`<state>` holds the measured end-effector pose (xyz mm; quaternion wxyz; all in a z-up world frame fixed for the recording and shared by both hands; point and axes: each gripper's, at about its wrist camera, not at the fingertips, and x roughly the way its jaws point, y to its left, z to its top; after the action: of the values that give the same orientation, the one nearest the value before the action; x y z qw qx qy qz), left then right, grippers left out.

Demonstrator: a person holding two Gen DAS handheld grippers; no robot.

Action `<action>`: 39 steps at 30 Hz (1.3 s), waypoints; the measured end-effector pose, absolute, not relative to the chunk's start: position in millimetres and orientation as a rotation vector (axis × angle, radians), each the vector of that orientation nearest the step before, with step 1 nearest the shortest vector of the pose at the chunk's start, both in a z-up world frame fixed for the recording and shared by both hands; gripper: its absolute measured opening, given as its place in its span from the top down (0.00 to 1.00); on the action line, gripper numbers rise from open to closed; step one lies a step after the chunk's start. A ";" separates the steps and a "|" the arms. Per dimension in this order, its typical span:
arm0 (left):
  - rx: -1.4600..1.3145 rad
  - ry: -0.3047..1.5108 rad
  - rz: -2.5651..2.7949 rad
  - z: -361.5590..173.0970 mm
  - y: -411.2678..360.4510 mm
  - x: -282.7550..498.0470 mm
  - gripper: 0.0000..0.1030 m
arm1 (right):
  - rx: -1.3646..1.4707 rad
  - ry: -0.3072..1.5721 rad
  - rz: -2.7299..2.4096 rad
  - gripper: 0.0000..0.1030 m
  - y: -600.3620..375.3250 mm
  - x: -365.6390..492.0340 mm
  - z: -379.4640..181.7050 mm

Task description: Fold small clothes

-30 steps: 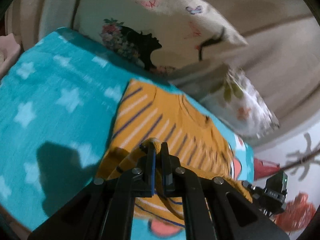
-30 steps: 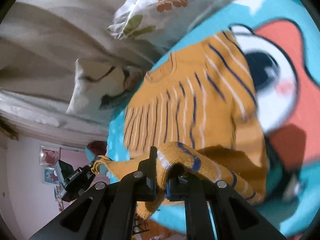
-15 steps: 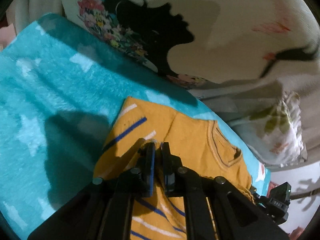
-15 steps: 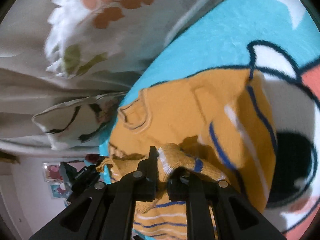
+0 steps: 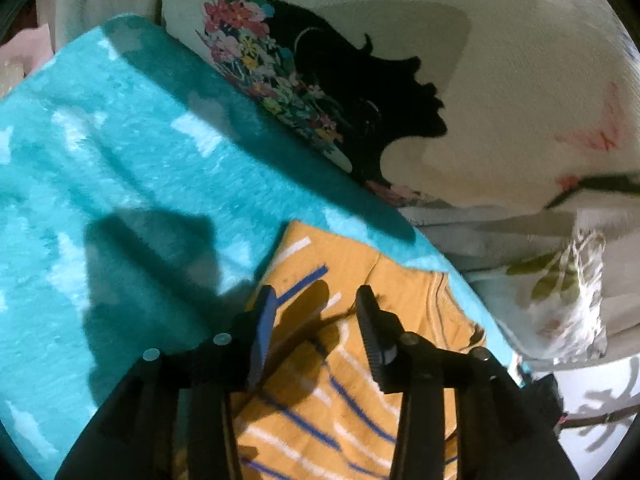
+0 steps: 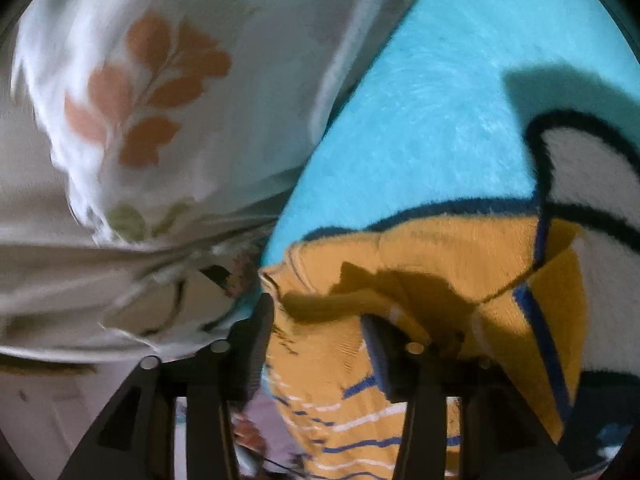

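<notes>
While spread wide, both the left claw (image 5: pixel 316 300) and right claw (image 6: pixel 320 316) released over the folded orange striped shirt (image 5: pixel 352 380).

Open teal blanket (image 5: pixel 120 184) left of shirt (image 5: pixel 360 380); pillows (image 5: pixel 500 80) crowd its far edge, touching blanket.

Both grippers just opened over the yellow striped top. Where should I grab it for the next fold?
Probably the doubled side edge of the yellow striped top nearest the left gripper. Come in low from the bare teal blanket side; that edge lies free there.
</notes>
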<state>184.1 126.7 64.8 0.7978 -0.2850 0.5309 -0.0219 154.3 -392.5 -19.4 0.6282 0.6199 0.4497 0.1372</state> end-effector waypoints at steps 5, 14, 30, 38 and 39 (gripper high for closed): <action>-0.524 1.130 -0.040 78.1 128.4 162.3 0.45 | 1.573 0.976 0.350 0.40 -399.8 146.0 -26.7; -0.226 1.206 -0.108 57.4 124.2 125.4 0.39 | 1.370 0.960 0.232 0.26 -410.9 83.7 8.1; -0.203 1.227 -0.101 64.6 156.0 98.2 0.95 | 0.883 1.049 0.044 0.26 -350.3 -8.9 42.9; -0.433 1.163 -0.098 90.3 182.2 39.8 0.60 | 0.527 1.103 0.318 0.26 -220.6 87.4 82.3; -0.449 1.164 -0.097 91.6 182.6 31.2 0.60 | 0.470 1.119 0.357 0.26 -193.7 107.1 80.9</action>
<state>31.2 182.6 91.6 0.8107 -0.2100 0.5447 -0.0454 107.1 -193.7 80.9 0.8066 0.2198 0.5228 0.1667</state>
